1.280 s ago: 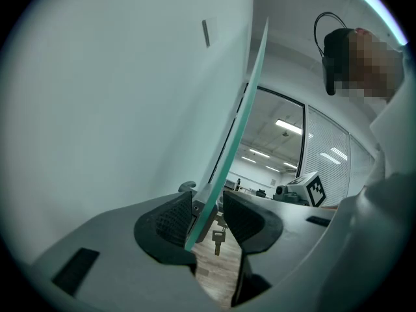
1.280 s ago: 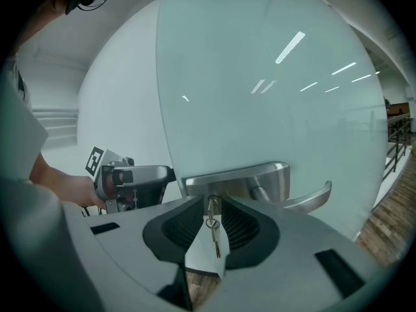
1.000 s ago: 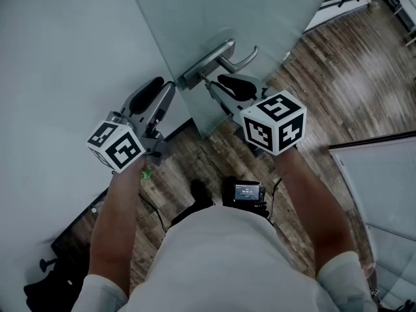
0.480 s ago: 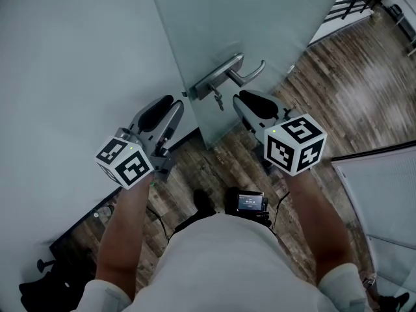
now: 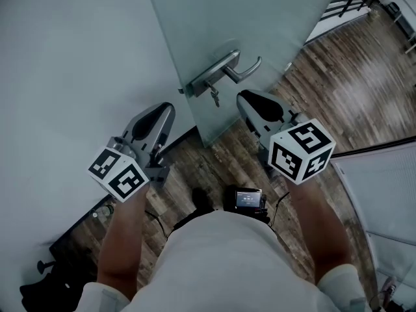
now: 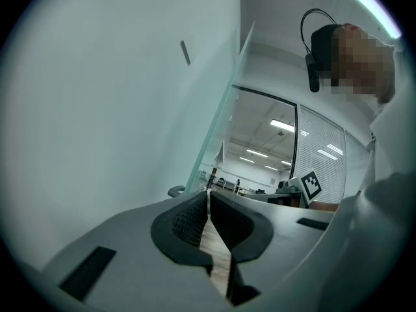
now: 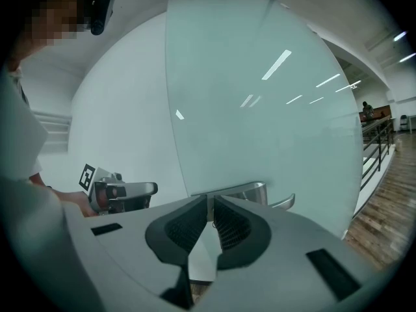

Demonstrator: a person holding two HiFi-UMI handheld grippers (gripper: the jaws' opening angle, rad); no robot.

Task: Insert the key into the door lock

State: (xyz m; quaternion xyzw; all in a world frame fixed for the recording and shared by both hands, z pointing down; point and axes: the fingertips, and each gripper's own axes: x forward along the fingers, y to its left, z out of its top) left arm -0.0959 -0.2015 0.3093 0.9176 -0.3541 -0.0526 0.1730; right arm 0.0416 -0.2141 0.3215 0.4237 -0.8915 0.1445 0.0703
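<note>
A silver lever handle (image 5: 224, 67) sits on the frosted glass door (image 5: 260, 18). A small key (image 5: 214, 97) hangs from the lock just under it. My right gripper (image 5: 242, 97) is a short way below and right of the key, not touching it. Its jaws are shut and empty (image 7: 210, 201), with the handle (image 7: 250, 188) straight ahead. My left gripper (image 5: 167, 108) is left of the door edge, by the white wall. Its jaws are closing with nothing between them, and their tips meet (image 6: 208, 194).
A white wall (image 5: 71, 57) fills the left side, with the door edge (image 5: 185, 119) beside it. Dark wooden floor (image 5: 351, 90) lies below and to the right. A small screen device (image 5: 246, 199) hangs at the person's waist. Black gear (image 5: 58, 272) lies at lower left.
Both grippers have drawn back from the door towards the person. A second ago the right gripper's tip was at the lock; now the key hangs there alone.
</note>
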